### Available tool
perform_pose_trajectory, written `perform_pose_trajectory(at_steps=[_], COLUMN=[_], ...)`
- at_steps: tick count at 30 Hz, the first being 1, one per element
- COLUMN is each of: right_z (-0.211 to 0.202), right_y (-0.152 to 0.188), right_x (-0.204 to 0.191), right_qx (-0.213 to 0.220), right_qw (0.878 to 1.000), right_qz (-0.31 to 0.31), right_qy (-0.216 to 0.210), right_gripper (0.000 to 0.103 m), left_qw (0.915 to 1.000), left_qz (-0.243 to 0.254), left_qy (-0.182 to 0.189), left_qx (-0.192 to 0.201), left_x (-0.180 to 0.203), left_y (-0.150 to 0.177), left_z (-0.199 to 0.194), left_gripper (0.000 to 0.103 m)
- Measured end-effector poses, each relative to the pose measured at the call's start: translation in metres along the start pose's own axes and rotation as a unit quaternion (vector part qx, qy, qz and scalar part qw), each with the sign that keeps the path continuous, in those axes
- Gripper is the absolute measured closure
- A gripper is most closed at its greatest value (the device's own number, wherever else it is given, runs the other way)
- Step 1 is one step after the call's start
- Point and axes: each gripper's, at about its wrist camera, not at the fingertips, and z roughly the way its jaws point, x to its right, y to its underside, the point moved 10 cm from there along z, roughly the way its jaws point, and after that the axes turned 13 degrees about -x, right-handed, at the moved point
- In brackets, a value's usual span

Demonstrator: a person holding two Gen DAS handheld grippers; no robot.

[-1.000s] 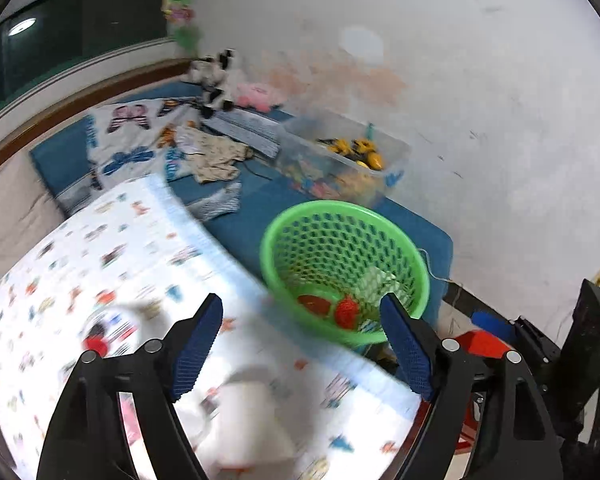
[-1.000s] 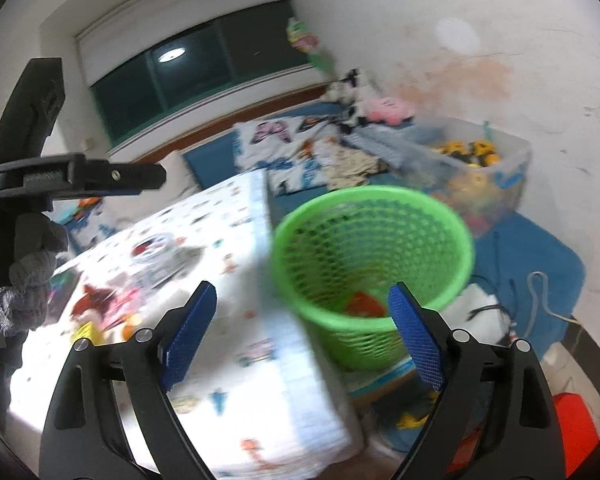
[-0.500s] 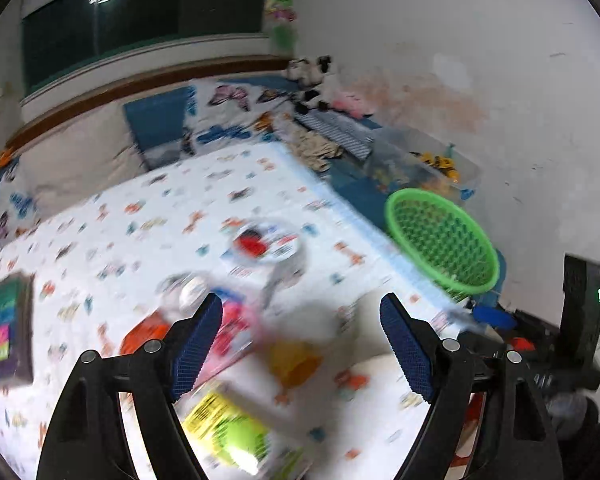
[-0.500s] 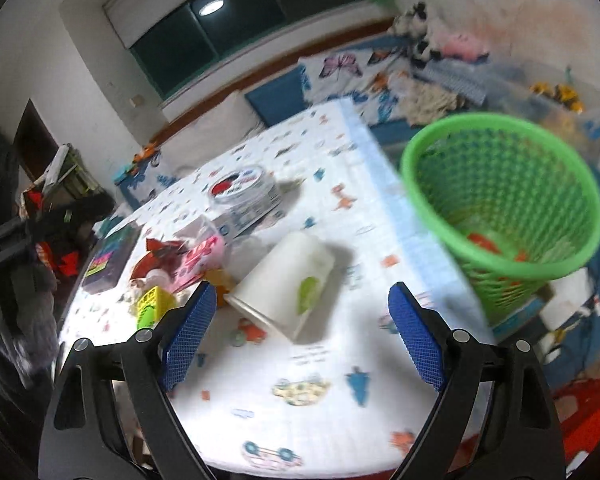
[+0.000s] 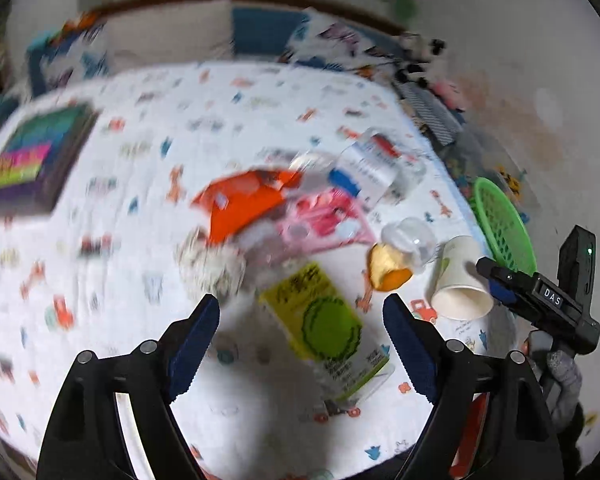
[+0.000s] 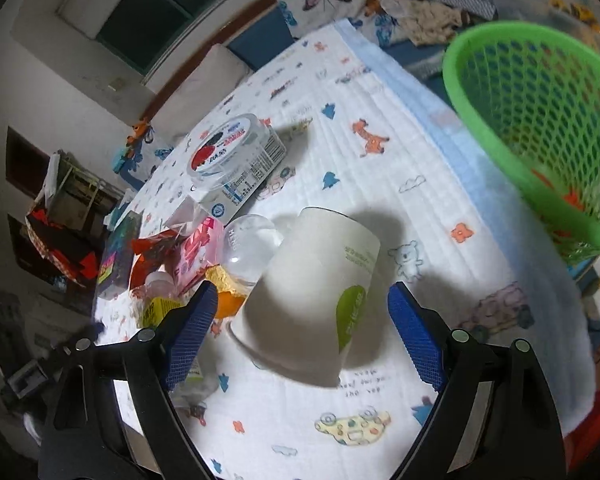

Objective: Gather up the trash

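Note:
Trash lies on a patterned white cloth. My left gripper is open above a yellow-green packet. Beyond it lie an orange wrapper, a pink packet, a clear capsule with an orange-gold half and a crumpled ball. My right gripper is open, its jaws either side of a tipped white paper cup, also in the left wrist view. The green mesh basket stands off the cloth's right edge with some red items inside.
A round clear tub with a red and blue label lies behind the cup. A dark box with coloured stripes sits at the far left. Blue cushions, clothes and toys lie along the back wall. The right gripper's body shows in the left wrist view.
Both grippers swung away from the basket towards the trash pile and came lower. The right gripper now straddles the paper cup; the left hovers over the yellow-green packet.

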Motion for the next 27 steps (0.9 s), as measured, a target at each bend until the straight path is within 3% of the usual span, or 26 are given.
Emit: perform_pose_trajectory(at_steps=[6, 10, 16, 18, 24, 27], right_z=[0.011, 0.015, 0.017, 0.016, 0.011, 0.003], right_y=[-0.003, -0.004, -0.009, -0.009, -0.006, -0.004], right_x=[0.007, 0.012, 0.015, 0.012, 0.004, 0.0], right_qx=[-0.019, -0.027, -0.028, -0.027, -0.012, 0.006], right_qw=[0.999, 0.998, 0.997, 0.998, 1.0, 1.0], right_qz=[0.029, 0.045, 0.051, 0.045, 0.012, -0.013], right_qy=[-0.02, -0.037, -0.042, -0.041, -0.015, 0.007], right_gripper=[0.023, 0.026, 0.036, 0.036, 0.037, 0.037], left_qw=[0.9956, 0.9944, 0.9916, 0.9895, 0.9851, 0.9829], left_qz=[-0.084, -0.093, -0.104, -0.111, -0.132, -0.141], left_qy=[0.007, -0.001, -0.046, -0.066, -0.077, -0.088], left_qx=[-0.042, -0.05, -0.061, -0.065, -0.079, -0.079], left_x=[-0.007, 0.001, -0.001, -0.006, -0.01, -0.013], left_y=[0.011, 0.007, 0.002, 0.002, -0.001, -0.006], left_z=[0.03, 0.042, 0.061, 0.065, 0.075, 0.076], left_gripper=[0.017, 0.017, 0.017, 0.017, 0.017, 0.023])
